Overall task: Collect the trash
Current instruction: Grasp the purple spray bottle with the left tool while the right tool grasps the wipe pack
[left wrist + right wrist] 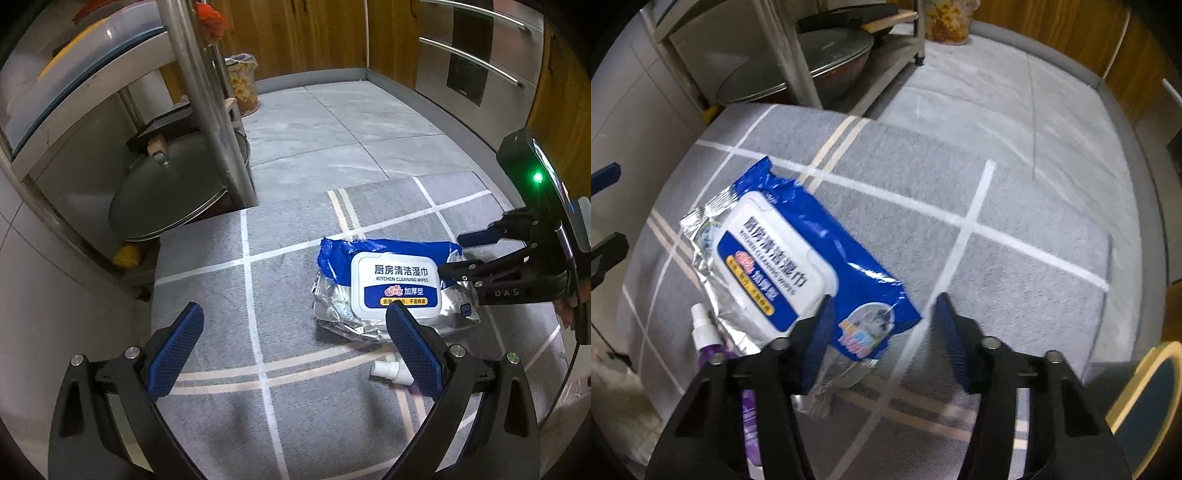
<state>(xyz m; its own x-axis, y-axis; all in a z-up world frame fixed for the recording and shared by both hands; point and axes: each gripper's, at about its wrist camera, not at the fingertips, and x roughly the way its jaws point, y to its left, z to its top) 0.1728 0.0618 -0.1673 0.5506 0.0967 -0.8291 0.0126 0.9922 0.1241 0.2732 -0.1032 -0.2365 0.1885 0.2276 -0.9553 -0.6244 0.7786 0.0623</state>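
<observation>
A blue and silver pack of kitchen wipes [391, 284] [775, 258] with a white lid lies flat on the grey lined mat [295, 280] [1015, 258]. My right gripper [882, 328] [463, 254] points down over the pack's near end. Its jaws are half open around that corner: one pad is at the pack's edge, the other stands clear of it. My left gripper [295, 350] hovers wide open above the mat, left of the pack, holding nothing. A small purple spray bottle with a white cap [707, 336] [391, 371] lies beside the pack.
A metal rack [207, 110] with a wok lid [170, 199] [812, 62] stands at the mat's far left edge. A floral-lined bin [243, 85] [949, 18] sits beyond it by wooden cabinets. An oven front [476, 62] is at the back right. Grey tile floor [332, 125] lies past the mat.
</observation>
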